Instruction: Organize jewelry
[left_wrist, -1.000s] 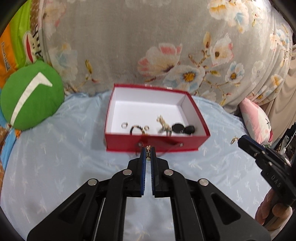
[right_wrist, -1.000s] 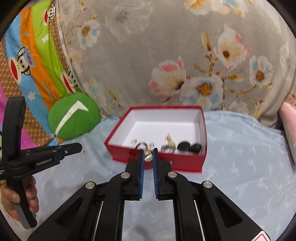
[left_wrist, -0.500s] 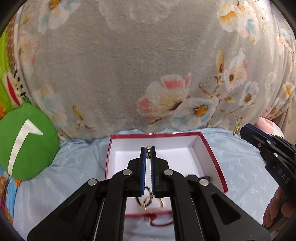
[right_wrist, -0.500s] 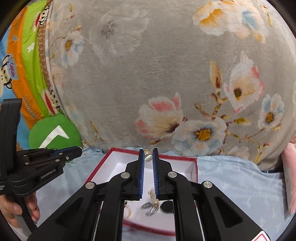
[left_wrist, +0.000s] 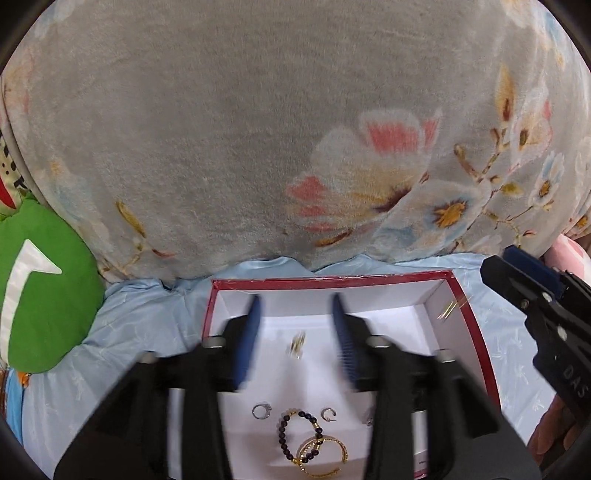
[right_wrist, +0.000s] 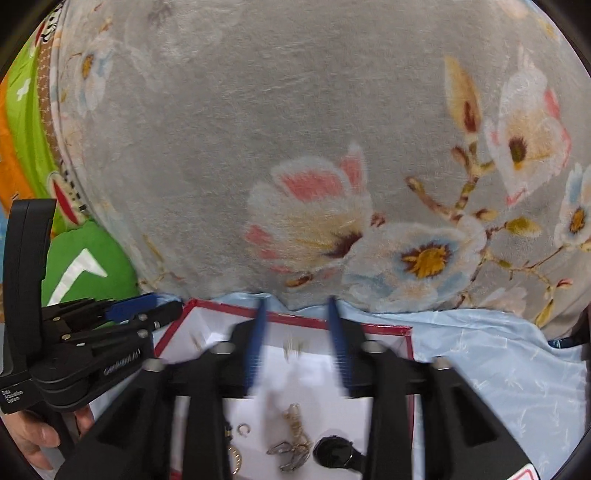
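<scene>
Now: both grippers over red box (left_wrist: 476, 332), jaws spread, empty.
Left gripper (left_wrist: 295, 332) and right gripper (right_wrist: 295, 339) each have a small gold piece (left_wrist: 297, 343) blurred between the fingers, seemingly dropping. Box holds ring (left_wrist: 261, 410), bead bracelet (left_wrist: 299, 435), bangle (left_wrist: 325, 456), chain (right_wrist: 293, 424). Nearly finished. Lettering: "DAS", partial.

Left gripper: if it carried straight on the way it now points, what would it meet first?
Probably the white inside of the red box: the open left gripper points at its far wall, a small gold piece blurred between the fingers. Depth is unclear.
</scene>
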